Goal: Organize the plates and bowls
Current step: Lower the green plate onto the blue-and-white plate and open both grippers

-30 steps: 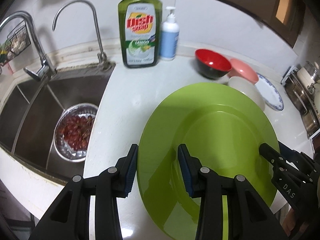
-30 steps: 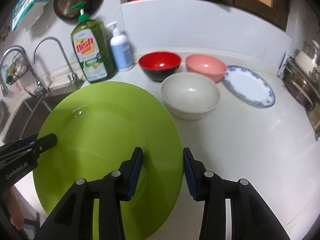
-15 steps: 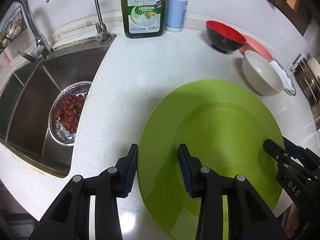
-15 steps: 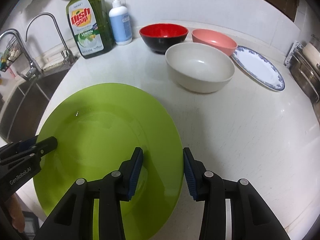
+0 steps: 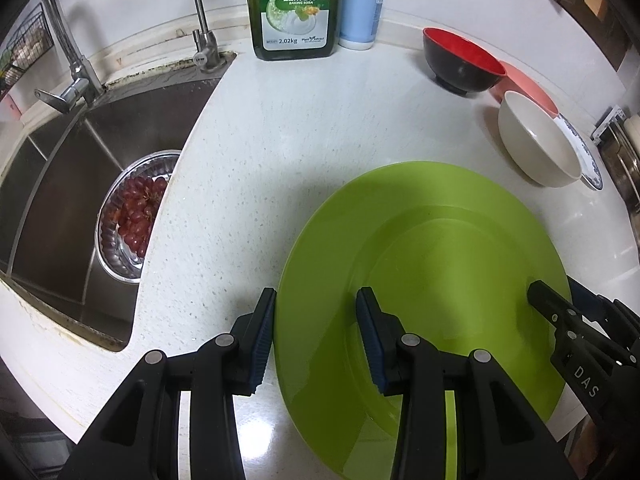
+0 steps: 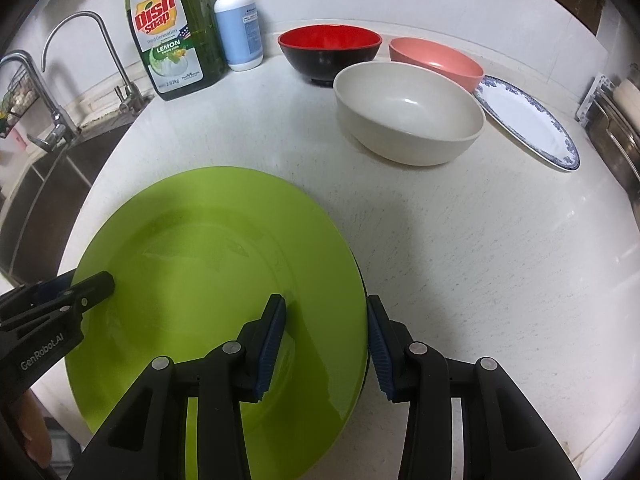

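Both grippers, left [image 5: 316, 336] and right [image 6: 326, 344], are clamping opposite rims of the green plate [image 5: 432, 264] between their jaws, setting it on the counter [image 6: 460, 240]; releasing likely comes next.

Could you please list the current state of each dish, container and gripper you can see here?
Large lime-green round plate: gripped at opposite rims.
Left gripper: closed on the plate's rim.
Right gripper: closed on the plate's rim.
Cream bowl: upright, empty.
Red-and-black bowl: upright, empty.
Pink bowl: upright.
Blue-rimmed white plate: lying flat, empty.
Metal bowl in the sink: holds red grapes.
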### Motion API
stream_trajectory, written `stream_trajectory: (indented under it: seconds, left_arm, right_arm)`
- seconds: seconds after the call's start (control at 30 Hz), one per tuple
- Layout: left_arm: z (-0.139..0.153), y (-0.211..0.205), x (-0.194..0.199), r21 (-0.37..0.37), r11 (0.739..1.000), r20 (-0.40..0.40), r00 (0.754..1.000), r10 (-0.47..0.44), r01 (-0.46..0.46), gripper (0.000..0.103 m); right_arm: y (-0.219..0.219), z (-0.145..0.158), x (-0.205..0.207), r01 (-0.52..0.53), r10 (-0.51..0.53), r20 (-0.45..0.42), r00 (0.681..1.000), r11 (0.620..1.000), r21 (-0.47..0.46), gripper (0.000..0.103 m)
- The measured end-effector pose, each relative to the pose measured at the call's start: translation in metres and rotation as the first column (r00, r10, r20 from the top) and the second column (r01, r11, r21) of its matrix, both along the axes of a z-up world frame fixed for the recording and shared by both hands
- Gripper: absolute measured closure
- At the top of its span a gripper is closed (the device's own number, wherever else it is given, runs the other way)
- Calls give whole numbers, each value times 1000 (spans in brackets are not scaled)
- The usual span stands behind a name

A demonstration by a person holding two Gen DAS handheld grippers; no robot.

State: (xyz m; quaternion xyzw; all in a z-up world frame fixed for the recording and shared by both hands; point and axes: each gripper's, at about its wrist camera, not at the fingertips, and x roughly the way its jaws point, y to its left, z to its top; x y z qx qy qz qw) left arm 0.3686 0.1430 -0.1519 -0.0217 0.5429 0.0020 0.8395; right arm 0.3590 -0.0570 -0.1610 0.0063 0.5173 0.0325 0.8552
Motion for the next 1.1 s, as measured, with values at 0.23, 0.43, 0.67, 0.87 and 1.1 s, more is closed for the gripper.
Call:
stream_trajectory:
  seconds: [0.23, 0.43, 0.67, 0.87, 1.1]
  left_arm:
    - [-5, 0, 1, -6, 1000, -17, 1000, -10, 10, 63]
    - [3, -3, 0, 29, 1000, 18, 1000, -12, 12, 44]
    - [27, -16, 1, 76, 997, 83, 996, -41, 35, 29]
    - [54, -41, 3, 80, 993, 147, 984, -102, 91, 18]
    - [81, -86, 14, 76, 981, 203, 961, -189, 177, 8]
  right_arm:
    - [2, -1, 0, -13, 13, 2, 1000, 1000, -20, 59]
    - [0, -1, 1, -23, 23, -10, 1000, 1000, 1, 54]
    - [-11, 16, -4, 9, -9, 28, 1000, 1000, 4, 42]
    - [-34, 39, -7, 53, -55, 77, 995, 998, 19, 37]
    - [-73, 62, -8, 124, -126, 120, 985, 992, 23, 35]
